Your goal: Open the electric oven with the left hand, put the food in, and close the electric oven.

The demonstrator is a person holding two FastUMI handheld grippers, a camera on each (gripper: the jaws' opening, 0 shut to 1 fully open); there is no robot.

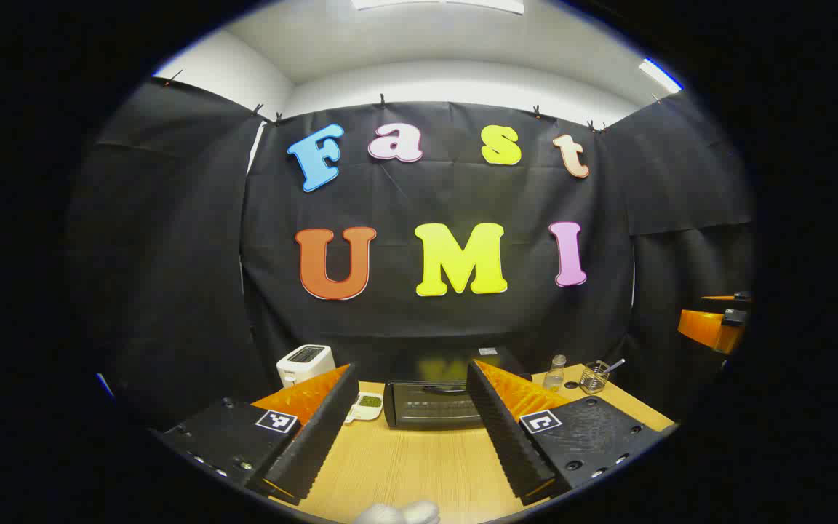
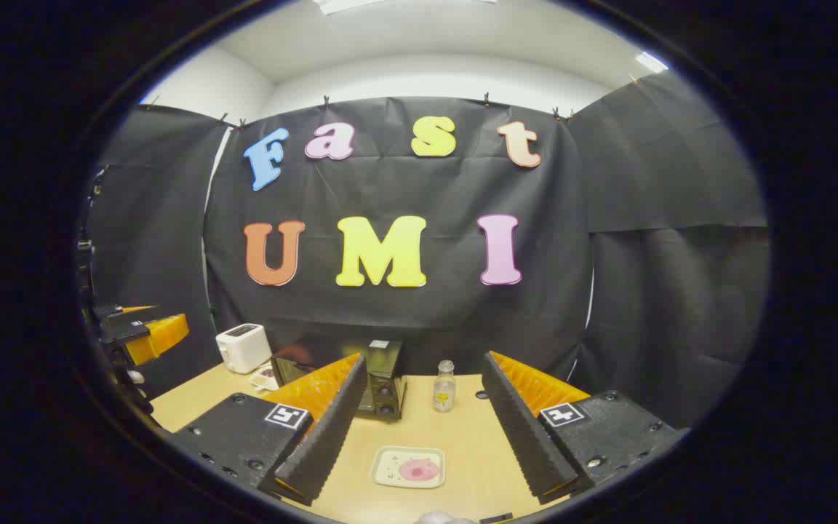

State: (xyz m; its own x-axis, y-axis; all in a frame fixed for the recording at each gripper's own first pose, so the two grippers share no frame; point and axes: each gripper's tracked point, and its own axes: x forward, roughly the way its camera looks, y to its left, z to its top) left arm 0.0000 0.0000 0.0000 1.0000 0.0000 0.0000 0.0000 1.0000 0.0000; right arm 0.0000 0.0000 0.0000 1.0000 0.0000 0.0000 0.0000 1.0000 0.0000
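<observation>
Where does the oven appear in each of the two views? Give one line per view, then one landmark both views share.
Left gripper view: the oven sits at lower centre, between the left gripper's open fingers, door shut, facing the camera.
Right gripper view: the oven is left of centre, partly hidden behind one finger of the right gripper.
Shared landmark: the white toaster, to the oven's left in both.
</observation>
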